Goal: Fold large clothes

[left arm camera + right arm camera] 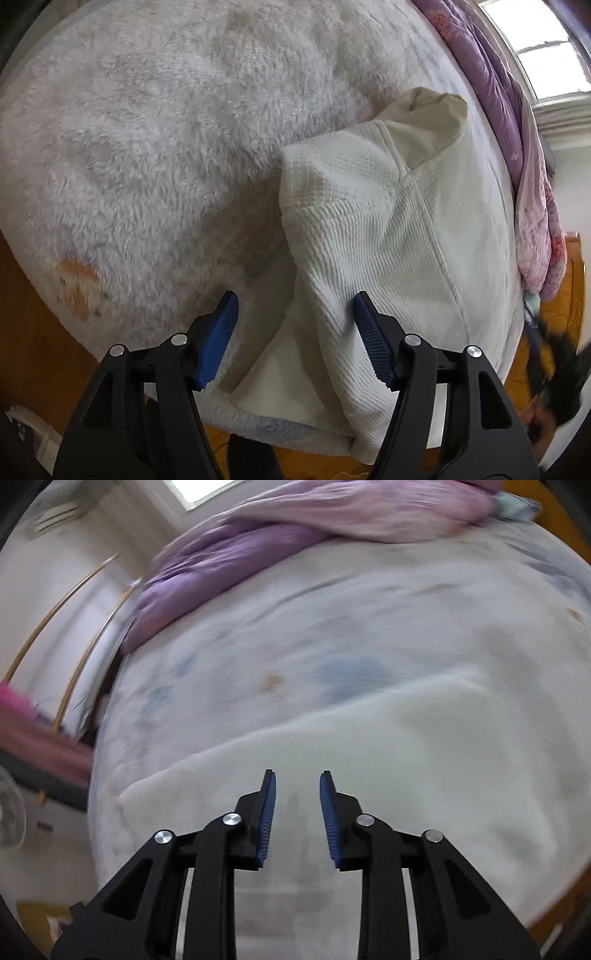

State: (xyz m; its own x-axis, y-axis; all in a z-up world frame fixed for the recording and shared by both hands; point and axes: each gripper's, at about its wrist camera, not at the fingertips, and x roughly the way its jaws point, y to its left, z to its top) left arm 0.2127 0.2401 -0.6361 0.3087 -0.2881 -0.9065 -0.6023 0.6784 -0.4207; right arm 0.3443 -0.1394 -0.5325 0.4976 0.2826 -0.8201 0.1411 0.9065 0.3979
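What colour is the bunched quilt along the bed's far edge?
The quilt is purple, fading to pink at one end; clearest in the right wrist view.

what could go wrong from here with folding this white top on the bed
1. The cream waffle-knit garment droops over the bed's near edge; a pull toward that edge might slide it onto the orange wooden floor.
2. Both claws are open and hold nothing; the left claw straddles a bunched fold and could pinch the fluffy white blanket too.
3. The right claw view is blurred, so its aim may be off.
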